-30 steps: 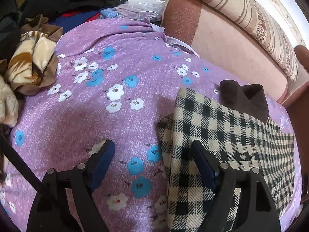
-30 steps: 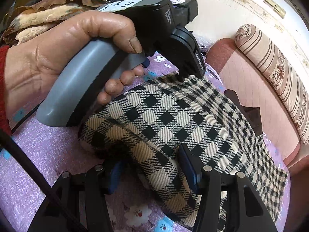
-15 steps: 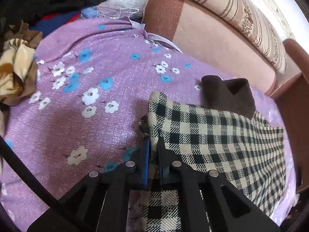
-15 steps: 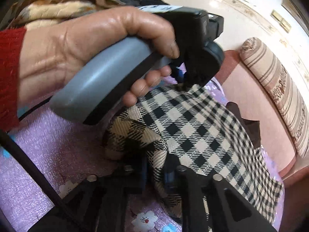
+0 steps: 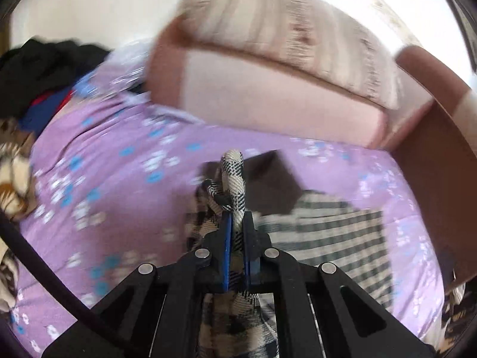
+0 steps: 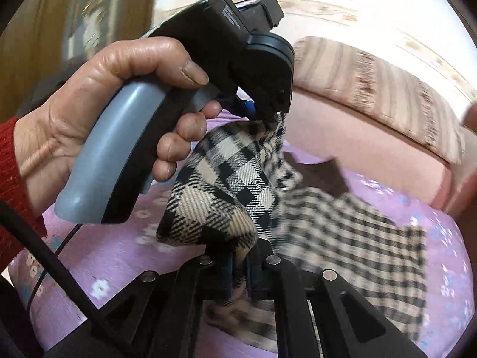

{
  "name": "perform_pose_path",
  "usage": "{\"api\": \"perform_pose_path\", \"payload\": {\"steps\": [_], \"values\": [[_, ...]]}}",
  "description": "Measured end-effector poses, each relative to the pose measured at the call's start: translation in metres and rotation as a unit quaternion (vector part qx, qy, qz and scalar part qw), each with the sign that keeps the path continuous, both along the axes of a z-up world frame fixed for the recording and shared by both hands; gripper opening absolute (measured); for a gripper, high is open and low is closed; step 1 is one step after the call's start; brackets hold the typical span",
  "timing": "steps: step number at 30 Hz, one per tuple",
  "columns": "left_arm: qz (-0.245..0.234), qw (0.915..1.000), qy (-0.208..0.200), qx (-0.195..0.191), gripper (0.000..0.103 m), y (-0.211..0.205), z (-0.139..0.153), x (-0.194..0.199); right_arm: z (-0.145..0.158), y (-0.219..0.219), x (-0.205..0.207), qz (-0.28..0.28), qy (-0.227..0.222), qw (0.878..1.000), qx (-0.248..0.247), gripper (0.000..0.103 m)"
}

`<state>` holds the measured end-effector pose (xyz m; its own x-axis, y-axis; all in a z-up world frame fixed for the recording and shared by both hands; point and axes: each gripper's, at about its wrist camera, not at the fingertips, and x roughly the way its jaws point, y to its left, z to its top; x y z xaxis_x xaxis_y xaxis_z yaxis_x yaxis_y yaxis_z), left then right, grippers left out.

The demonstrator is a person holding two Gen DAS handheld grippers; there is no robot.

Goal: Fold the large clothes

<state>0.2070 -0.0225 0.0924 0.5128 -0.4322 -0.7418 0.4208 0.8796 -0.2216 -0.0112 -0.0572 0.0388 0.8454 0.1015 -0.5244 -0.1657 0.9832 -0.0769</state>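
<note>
A black-and-cream checked garment [image 5: 325, 235] [image 6: 351, 238] with a dark brown collar [image 5: 268, 185] [image 6: 322, 173] lies on a purple flowered bedsheet [image 5: 104, 185] [image 6: 119, 253]. My left gripper [image 5: 237, 223] is shut on a bunched edge of it, which sticks up between the blue pads. My right gripper [image 6: 238, 256] is shut on another part of the same edge. In the right wrist view a hand [image 6: 113, 101] holds the left gripper [image 6: 272, 116] up above the bed. The cloth hangs stretched between the two grips, its near edge lifted off the sheet.
A pink headboard [image 5: 268, 98] with a striped bolster pillow [image 5: 283, 29] runs along the far side of the bed. A heap of dark, red and blue clothes [image 5: 44, 71] and a brown patterned blanket [image 5: 12, 179] lie at the left. A brown bed frame [image 5: 441, 179] stands at the right.
Both grippers went from open around the garment's edge to shut on it. They then rose and carried the edge up off the sheet, toward the headboard.
</note>
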Motion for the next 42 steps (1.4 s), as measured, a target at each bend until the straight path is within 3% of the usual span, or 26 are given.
{"api": "perform_pose_path", "payload": {"steps": [5,10,13,16,17,20,21,24,28,30,33,34,37,38,39,40,42], "values": [[-0.073,0.9973,0.0,0.01,0.006,-0.107,0.009,-0.026,0.0,-0.083,-0.022,-0.067,0.014,0.998,0.016,0.006],[-0.149,0.9884,0.001,0.031,0.006,-0.203,-0.003,-0.067,-0.024,-0.149,-0.049,-0.124,0.056,0.99,0.032,0.006],[-0.173,0.983,0.005,0.062,0.007,-0.244,-0.017,-0.087,-0.037,-0.17,-0.062,-0.142,0.072,0.986,0.049,0.006],[-0.18,0.9807,0.023,0.073,0.009,-0.26,-0.022,-0.095,-0.047,-0.18,-0.065,-0.12,0.103,0.985,0.074,0.008],[-0.177,0.9813,0.023,0.072,0.013,-0.259,-0.02,-0.097,-0.049,-0.184,-0.067,-0.115,0.108,0.984,0.079,0.01],[-0.152,0.9866,0.016,0.057,0.046,-0.243,-0.001,-0.097,-0.051,-0.197,-0.072,-0.103,0.132,0.981,0.103,0.029],[-0.139,0.9888,0.009,0.053,0.049,-0.236,0.004,-0.096,-0.049,-0.204,-0.075,-0.101,0.138,0.978,0.117,0.035],[-0.107,0.9933,-0.004,0.043,0.05,-0.201,0.02,-0.096,-0.037,-0.231,-0.087,-0.116,0.136,0.97,0.163,0.036],[-0.079,0.9929,-0.042,0.079,0.051,-0.157,0.021,-0.113,-0.011,-0.275,-0.099,-0.145,0.069,0.955,0.25,0.043],[-0.068,0.991,-0.057,0.1,0.051,-0.137,0.014,-0.124,-0.004,-0.286,-0.085,-0.145,0.051,0.949,0.275,0.044],[-0.054,0.9921,-0.044,0.105,0.051,-0.111,0.0,-0.131,-0.001,-0.292,-0.041,-0.109,0.057,0.939,0.323,0.062],[-0.048,0.9931,-0.035,0.101,0.051,-0.104,-0.006,-0.132,-0.006,-0.291,-0.026,-0.101,0.069,0.935,0.331,0.062],[-0.029,0.9956,-0.013,0.088,0.051,-0.088,-0.019,-0.132,-0.038,-0.28,0.015,-0.114,0.13,0.927,0.332,0.061],[-0.024,0.996,-0.008,0.086,0.051,-0.083,-0.023,-0.132,-0.049,-0.277,0.023,-0.118,0.146,0.925,0.331,0.056],[-0.019,0.9962,-0.004,0.085,0.051,-0.079,-0.025,-0.132,-0.058,-0.274,0.029,-0.107,0.158,0.921,0.339,0.023],[-0.015,0.9964,-0.003,0.083,0.051,-0.077,-0.027,-0.132,-0.062,-0.271,0.031,-0.095,0.167,0.918,0.347,0.009],[-0.018,0.9969,-0.009,0.077,0.051,-0.077,-0.025,-0.132,-0.051,-0.27,0.026,-0.098,0.144,0.927,0.332,0.008]]}}
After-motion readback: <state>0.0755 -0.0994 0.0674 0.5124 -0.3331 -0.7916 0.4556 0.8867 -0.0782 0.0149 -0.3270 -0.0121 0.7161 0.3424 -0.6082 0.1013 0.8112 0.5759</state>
